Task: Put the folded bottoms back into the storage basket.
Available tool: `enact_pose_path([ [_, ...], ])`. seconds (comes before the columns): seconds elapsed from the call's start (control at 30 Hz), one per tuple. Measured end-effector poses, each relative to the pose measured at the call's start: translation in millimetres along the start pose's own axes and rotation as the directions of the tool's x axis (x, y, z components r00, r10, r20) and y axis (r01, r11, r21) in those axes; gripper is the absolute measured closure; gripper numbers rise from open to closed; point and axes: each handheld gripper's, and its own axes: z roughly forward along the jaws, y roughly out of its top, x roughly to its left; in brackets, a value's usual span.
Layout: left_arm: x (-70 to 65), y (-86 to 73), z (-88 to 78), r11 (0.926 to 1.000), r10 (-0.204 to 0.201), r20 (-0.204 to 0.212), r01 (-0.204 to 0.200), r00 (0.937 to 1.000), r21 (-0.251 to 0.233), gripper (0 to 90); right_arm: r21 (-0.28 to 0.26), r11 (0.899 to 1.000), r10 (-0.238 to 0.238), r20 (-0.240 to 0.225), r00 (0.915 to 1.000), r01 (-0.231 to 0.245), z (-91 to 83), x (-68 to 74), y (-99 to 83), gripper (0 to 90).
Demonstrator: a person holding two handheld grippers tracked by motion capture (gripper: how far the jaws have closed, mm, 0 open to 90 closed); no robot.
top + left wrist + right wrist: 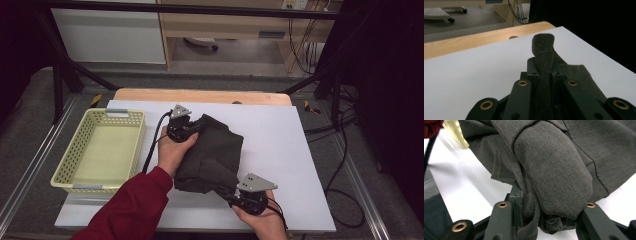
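A: Both grippers grip the folded dark grey-brown cloth garment [212, 155] over the white worktop [285, 145]: left gripper [543, 65] clamped on a far edge, right gripper [541, 220] on a near bunched corner.

B: Mid-carry, probably. Next looks like swinging it left into the pale yellow perforated plastic basket [65, 167], keeping both jaws closed.

A dark grey-brown folded garment [212, 155], bunched and creased, sits mid-frame in the high view, both ends pinched up.
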Motion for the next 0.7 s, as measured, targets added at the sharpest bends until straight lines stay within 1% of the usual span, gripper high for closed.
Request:
enact_pose_path([
  [0.07,-0.2,6.5,-2.7,0.9998,0.016,-0.011,-0.016,0.9998,-0.007,82.3,-0.004,1.000,0.000,-0.002,1.0000,0.000,-1.2,-1.2,6.4,61.7],
  [0.13,1.7,12.9,-6.3,0.9997,0.017,-0.018,-0.018,0.9997,-0.015,82.3,-0.005,1.000,-0.016,0.000,0.9999,0.016,-2.0,-1.4,15.2,61.5],
  [0.23,6.3,21.9,-12.4,0.9995,0.014,-0.027,-0.015,0.9995,-0.027,82.3,-0.008,0.999,-0.038,-0.006,0.9993,0.038,-1.8,-1.7,28.2,61.5],
  [0.33,13.8,30.6,-20.1,0.9991,-0.001,-0.027,0.000,0.9996,-0.043,82.3,-0.016,0.999,-0.047,-0.012,0.9988,0.047,0.9,-2.7,37.5,61.4],
  [0.4,17.8,34.1,-23.9,0.9989,-0.002,-0.036,0.000,0.9994,-0.047,82.3,-0.017,0.998,-0.055,-0.019,0.9983,0.055,3.7,-2.3,44.4,61.4],
  [0.43,20.2,35.8,-26.1,0.9988,-0.003,-0.038,0.001,0.9993,-0.049,82.3,-0.015,0.998,-0.067,-0.021,0.9975,0.067,7.0,-1.1,51.6,61.3],
  [0.47,22.6,37.4,-28.4,0.9987,-0.005,-0.043,0.002,0.9991,-0.051,82.3,-0.015,0.998,-0.067,-0.021,0.9975,0.067,7.0,-1.1,51.6,61.3],
  [0.57,30.9,41.0,-37.1,0.9981,-0.005,-0.058,0.002,0.9983,-0.062,82.2,-0.014,0.997,-0.082,-0.028,0.9963,0.081,12.5,1.2,61.8,61.2],
  [0.7,40.9,40.8,-47.0,0.9977,-0.009,-0.080,0.004,0.9967,-0.068,82.3,-0.015,0.996,-0.094,-0.043,0.9947,0.093,22.8,4.9,72.1,61.2],
])
